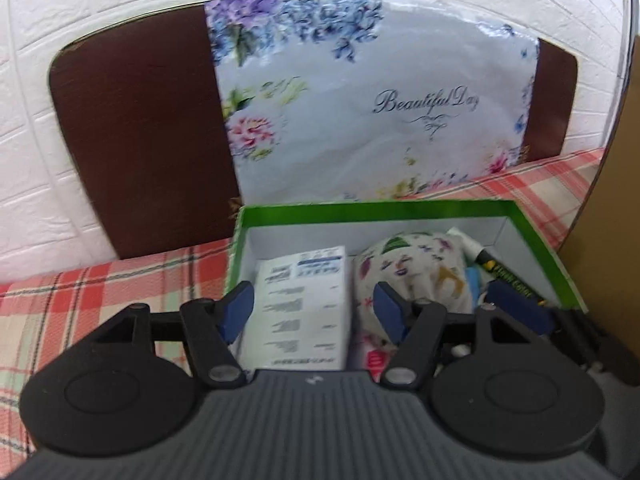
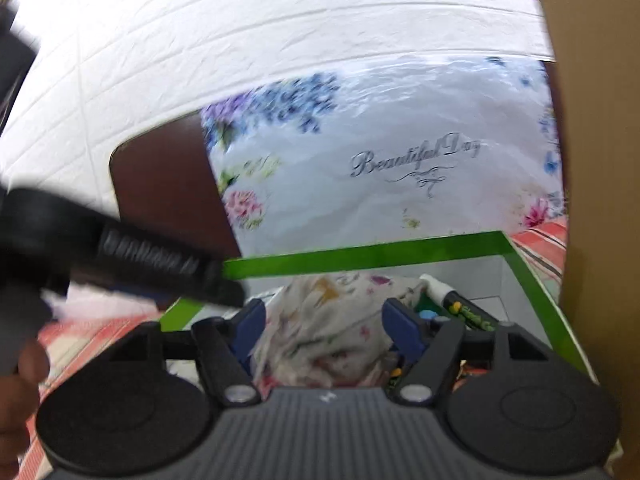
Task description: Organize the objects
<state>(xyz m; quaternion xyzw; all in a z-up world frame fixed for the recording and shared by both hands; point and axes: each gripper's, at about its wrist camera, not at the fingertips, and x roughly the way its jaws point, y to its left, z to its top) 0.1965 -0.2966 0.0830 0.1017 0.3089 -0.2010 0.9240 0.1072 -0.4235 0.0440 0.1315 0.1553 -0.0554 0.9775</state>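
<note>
While both tools hang over it, we see one green-rimmed box (image 1: 404,210) with white inner walls sitting on a desk covered by a red plaid cloth (image 1: 100,292). Inside the box we count one white printed carton (image 1: 304,312) on the left, one floral cloth bundle (image 1: 416,276) in the middle, touching the carton, and one black marker with a white cap (image 1: 500,268) lying along the right wall. Small blue and red items show beside the bundle, too hidden to name.

Our left tool (image 1: 314,312) is spread wide, its blue pads either side of the carton with a gap on both sides, gripping nothing. Our right tool (image 2: 324,330) is also spread apart, straddling the cloth bundle (image 2: 328,328); we cannot tell if the pads touch it.

Open room is scarce. One dark brown board (image 1: 140,140) and one floral "Beautiful Day" panel (image 1: 380,120) stand right behind the box's far rim, against a white textured wall (image 1: 100,8). One brown cardboard surface (image 2: 600,160) closes off the right side. Plaid cloth lies bare to the left.
</note>
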